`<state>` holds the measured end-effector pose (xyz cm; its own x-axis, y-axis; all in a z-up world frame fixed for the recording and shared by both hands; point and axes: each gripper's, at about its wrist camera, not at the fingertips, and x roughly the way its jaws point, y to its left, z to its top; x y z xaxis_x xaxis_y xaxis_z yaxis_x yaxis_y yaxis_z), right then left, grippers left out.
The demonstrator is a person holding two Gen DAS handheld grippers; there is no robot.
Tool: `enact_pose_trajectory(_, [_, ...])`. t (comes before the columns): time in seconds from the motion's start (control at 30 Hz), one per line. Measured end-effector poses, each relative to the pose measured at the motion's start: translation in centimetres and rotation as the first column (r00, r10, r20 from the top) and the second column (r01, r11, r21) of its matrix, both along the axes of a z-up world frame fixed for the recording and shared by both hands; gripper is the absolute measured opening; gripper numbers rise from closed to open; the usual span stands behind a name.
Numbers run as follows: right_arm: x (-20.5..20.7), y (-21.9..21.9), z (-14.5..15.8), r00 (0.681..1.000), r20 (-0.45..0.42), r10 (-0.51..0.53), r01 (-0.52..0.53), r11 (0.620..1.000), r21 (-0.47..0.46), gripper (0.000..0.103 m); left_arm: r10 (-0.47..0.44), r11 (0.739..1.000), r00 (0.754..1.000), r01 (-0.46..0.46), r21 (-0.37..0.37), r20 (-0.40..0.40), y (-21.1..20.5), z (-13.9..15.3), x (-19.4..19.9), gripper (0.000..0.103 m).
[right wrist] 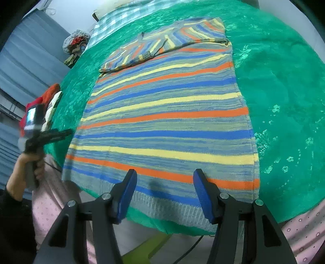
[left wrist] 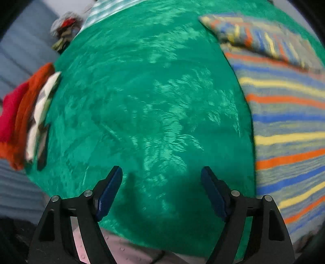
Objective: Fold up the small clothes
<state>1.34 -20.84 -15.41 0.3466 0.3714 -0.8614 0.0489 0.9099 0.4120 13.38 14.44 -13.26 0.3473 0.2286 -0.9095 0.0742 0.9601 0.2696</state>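
Observation:
A striped knit sweater (right wrist: 166,121) in blue, yellow, orange and grey lies flat on the green bedspread (right wrist: 284,81), both sleeves folded across its upper part. My right gripper (right wrist: 164,178) is open and empty, just above the sweater's ribbed hem at the near edge. My left gripper (left wrist: 161,176) is open and empty over bare green bedspread (left wrist: 142,91), left of the sweater (left wrist: 284,113). In the right wrist view the left gripper (right wrist: 63,133) is held in a hand at the bed's left edge.
A stack of folded clothes in red, orange and white (left wrist: 26,115) sits at the bed's left edge. A grey and red bundle (left wrist: 65,26) lies at the far left corner. A checked cloth (right wrist: 126,16) covers the far end. Pink dotted fabric (right wrist: 304,231) hangs below the near edge.

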Motion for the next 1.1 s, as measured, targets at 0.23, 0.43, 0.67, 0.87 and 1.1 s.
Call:
enact_pose_trajectory(0.23, [6.8,0.1,3.8,0.997,0.061,0.048,-0.047,0.999,-0.021,0.058,-0.069,0.924,0.981,0.131,-0.361,0.179,-4.8,4.2,-0.3,0.09])
enact_pose_trajectory(0.43, [18.3,3.7,5.7,0.984,0.146,0.102,-0.103,0.995,-0.002,0.057,-0.122,0.904,0.987,0.155,-0.398,0.108,-9.2,-2.0,-0.5,0.09])
enact_pose_trajectory(0.67, [25.6,8.7,-0.2,0.929,0.146,0.341,-0.317,0.934,-0.163,0.038,-0.165,0.916,0.981,0.192,-0.353,0.106,-8.8,-4.2,-1.8,0.094])
enact_pose_trajectory(0.87, [21.3,8.0,-2.0,0.881,0.06,0.47,-0.456,0.875,-0.163,0.031,-0.132,0.923,0.986,0.158,-0.351,0.098,-8.6,-4.6,-1.2,0.1])
enact_pose_trajectory(1.1, [14.3,4.5,0.1,0.912,0.031,0.408,-0.393,0.894,-0.214,0.032,-0.104,0.901,0.992,0.127,-0.416,0.077,-8.3,-2.6,-3.3,0.099])
